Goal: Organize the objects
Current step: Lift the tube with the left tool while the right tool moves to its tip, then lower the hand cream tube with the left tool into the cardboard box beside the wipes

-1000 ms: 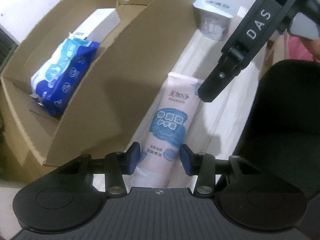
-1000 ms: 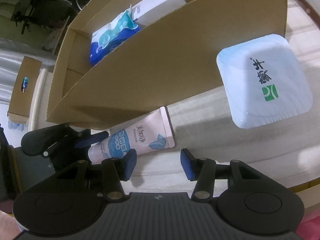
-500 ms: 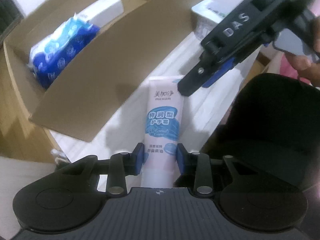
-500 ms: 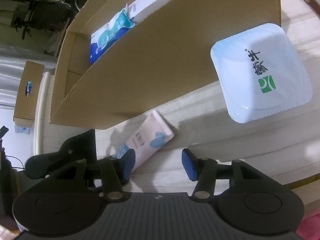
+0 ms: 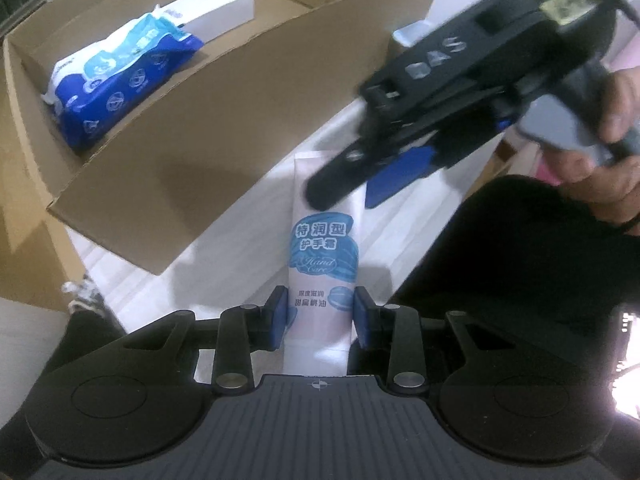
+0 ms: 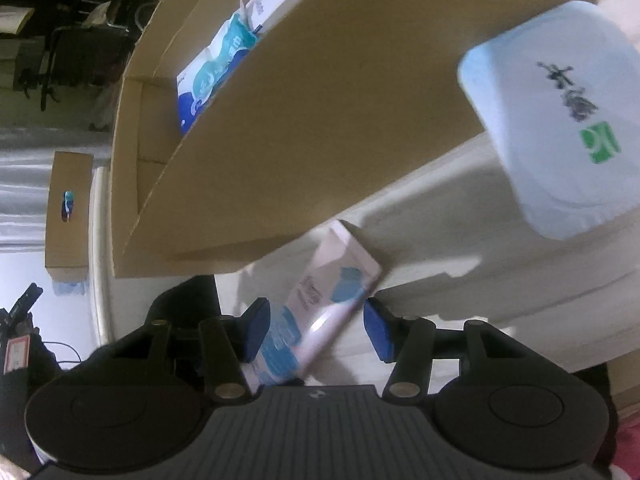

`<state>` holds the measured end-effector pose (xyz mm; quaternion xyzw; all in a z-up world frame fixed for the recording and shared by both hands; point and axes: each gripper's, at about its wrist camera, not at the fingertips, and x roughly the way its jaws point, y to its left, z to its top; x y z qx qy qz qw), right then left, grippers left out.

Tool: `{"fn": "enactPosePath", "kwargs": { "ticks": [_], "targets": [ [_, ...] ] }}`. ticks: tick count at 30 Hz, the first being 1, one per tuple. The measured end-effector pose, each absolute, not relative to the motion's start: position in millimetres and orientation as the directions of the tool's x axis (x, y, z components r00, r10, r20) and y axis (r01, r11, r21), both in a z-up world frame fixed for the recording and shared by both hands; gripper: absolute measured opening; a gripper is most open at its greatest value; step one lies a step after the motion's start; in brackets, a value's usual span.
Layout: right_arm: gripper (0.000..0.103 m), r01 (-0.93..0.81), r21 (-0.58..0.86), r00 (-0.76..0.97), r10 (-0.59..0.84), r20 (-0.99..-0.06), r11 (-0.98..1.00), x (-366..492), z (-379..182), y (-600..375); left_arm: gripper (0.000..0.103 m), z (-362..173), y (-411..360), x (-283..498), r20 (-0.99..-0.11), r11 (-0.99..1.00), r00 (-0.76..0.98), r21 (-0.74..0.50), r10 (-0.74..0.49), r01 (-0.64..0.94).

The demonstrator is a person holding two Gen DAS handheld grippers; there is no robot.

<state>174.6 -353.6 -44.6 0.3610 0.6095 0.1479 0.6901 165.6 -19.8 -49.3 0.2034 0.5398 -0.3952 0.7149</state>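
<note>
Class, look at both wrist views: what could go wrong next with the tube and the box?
1. The left hand-held gripper pinches only the hand cream tube near one end; it may sag or slip.
2. The right hand-held gripper straddles the same tube and could knock it.
3. The cardboard box wall stands close; the tube may catch it.

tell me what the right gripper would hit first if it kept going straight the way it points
Most likely the hand cream tube, whose crimped end lies between the right gripper's open blue pads; beyond it is the white tabletop. Depth is hard to judge.
</note>
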Motion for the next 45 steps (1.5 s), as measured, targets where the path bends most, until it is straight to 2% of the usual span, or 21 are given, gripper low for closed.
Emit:
{"fn": "enactPosePath", "kwargs": {
  "ticks": [2,4,5,13,31,39,45],
  "targets": [
    [0.052,0.242,0.676,0.226,0.637,-0.737,0.696,174.0,-43.8,-350.2,0.033,-48.1,-21.7,161.9,-0.934,0.6,0.118,-0.116,-0.337,0.791],
    [0.034,0.249,0.658,0.255,0.607,-0.753,0.711,170.4,-44.6,-349.2,0.033,-47.7,-19.7,161.5,-0.934,0.609,0.131,-0.107,-0.333,0.786],
    [0.032,0.244,0.665,0.27,0.61,-0.745,0.705,168.3,-45.7,-349.3,0.033,-47.9,-17.9,161.4,-0.932,0.611,0.129,-0.113,-0.338,0.783],
    [0.031,0.203,0.682,0.302,0.618,-0.726,0.703,149.3,-38.7,-344.1,0.033,-46.3,-15.4,134.1,-0.928,0.572,0.178,-0.044,-0.327,0.819],
    [0.031,0.018,0.734,0.459,0.647,-0.609,0.679,114.6,50.1,-371.6,0.033,27.9,-29.3,112.6,-0.878,0.5,0.314,0.101,-0.362,0.86],
    [0.03,-0.052,0.755,0.53,0.659,-0.534,0.653,114.3,96.8,-385.6,0.034,70.9,-43.8,115.3,-0.848,0.465,0.392,0.202,-0.357,0.862],
    [0.03,-0.083,0.752,0.558,0.656,-0.509,0.654,144.3,120.4,-383.1,0.034,89.8,-53.8,140.4,-0.794,0.449,0.492,0.315,-0.358,0.836]
  ]
}}
